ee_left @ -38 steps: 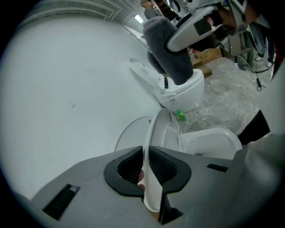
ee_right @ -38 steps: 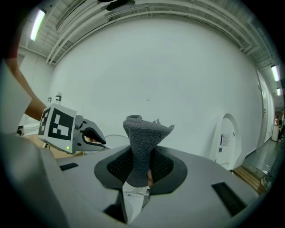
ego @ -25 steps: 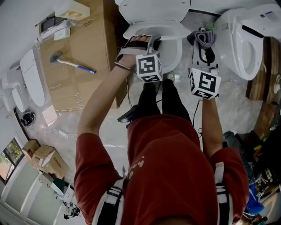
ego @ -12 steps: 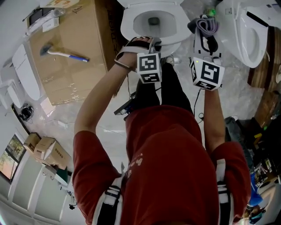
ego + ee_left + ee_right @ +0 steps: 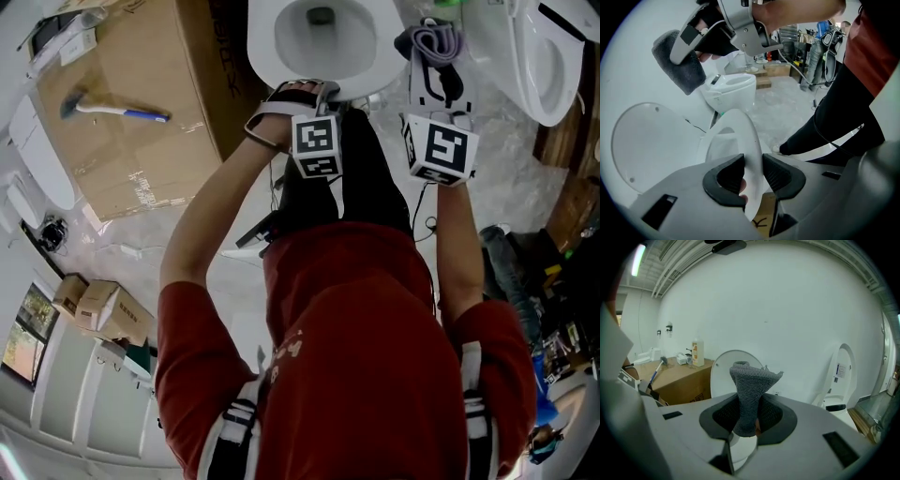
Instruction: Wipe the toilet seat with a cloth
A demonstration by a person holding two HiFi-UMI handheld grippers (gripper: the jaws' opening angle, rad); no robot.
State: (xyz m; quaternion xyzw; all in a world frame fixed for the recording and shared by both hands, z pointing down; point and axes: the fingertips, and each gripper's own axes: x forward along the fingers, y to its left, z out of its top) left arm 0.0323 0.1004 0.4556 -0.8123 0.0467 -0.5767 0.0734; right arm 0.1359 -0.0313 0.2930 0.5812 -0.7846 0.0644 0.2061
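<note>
Bright even light; fisheye bending, dark corners.

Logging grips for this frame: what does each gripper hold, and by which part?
The right gripper pinches the cloth at its lower end. The left gripper has the rim of the seat between its opening jaws, not gripped.

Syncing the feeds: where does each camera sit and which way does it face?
Head view: on the person's head, looking steeply down on the toilet; red shirt and arms show.
Left gripper view: on the left tool, looking along its opening jaws, toilet seat between them; a trouser leg shows.
Right gripper view: on the right tool, facing the wall, jaws shut on the cloth.
Shared: both gripper views show the cloth.
</note>
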